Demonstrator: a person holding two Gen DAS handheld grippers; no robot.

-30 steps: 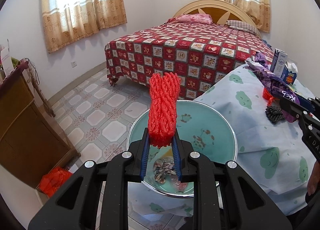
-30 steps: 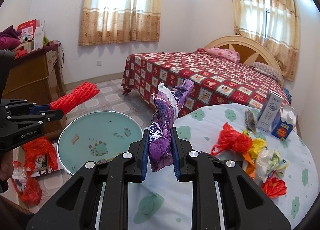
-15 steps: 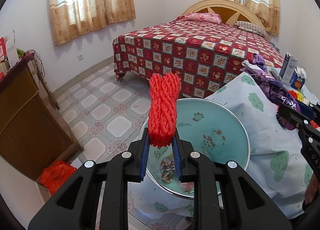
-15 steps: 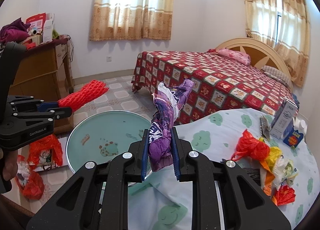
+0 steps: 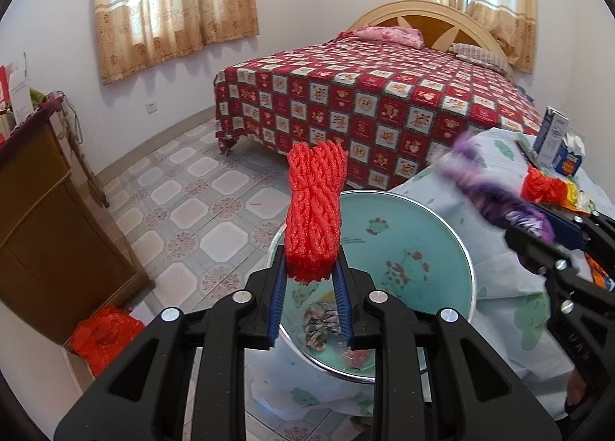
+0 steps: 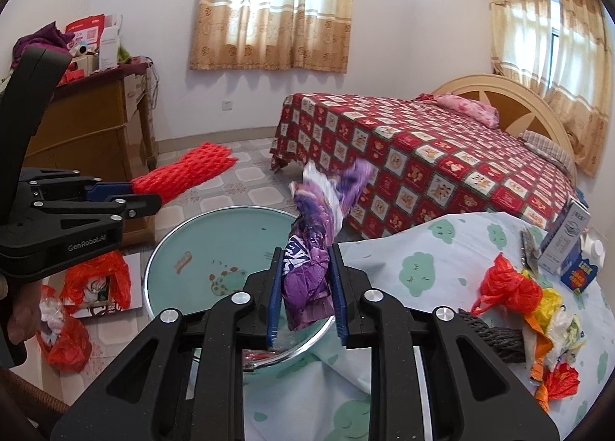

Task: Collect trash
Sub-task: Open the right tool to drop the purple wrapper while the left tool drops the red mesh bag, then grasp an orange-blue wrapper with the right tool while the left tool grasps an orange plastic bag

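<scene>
A red foam net [image 5: 313, 210] stands upright between the pads of my left gripper [image 5: 309, 287], whose jaws are opening; the pads still touch its base. It hangs over a teal basin [image 5: 442, 218] with scraps at the bottom. In the right wrist view, a crumpled purple wrapper [image 6: 315, 249] sits between the pads of my right gripper [image 6: 305, 287], above the basin's [image 6: 215, 233] near rim. Those jaws are opening too. The wrapper's top is blurred and leans over, loose in the gap. The left gripper [image 6: 127, 195] and the net [image 6: 188, 172] show at the left of that view.
The table's cloud-print cloth [image 6: 423, 249] bears a red bag [image 6: 507, 287], yellow and orange wrappers, a black net [image 6: 496, 337] and two cartons [image 6: 565, 237]. Red bags [image 6: 96, 279] lie on the tiled floor by a wooden cabinet [image 5: 46, 210]. A bed stands behind.
Both pairs of jaws have widened. The purple wrapper has gone blurred and leans forward, while the red net keeps its pose. The right gripper has shifted left toward the basin.
</scene>
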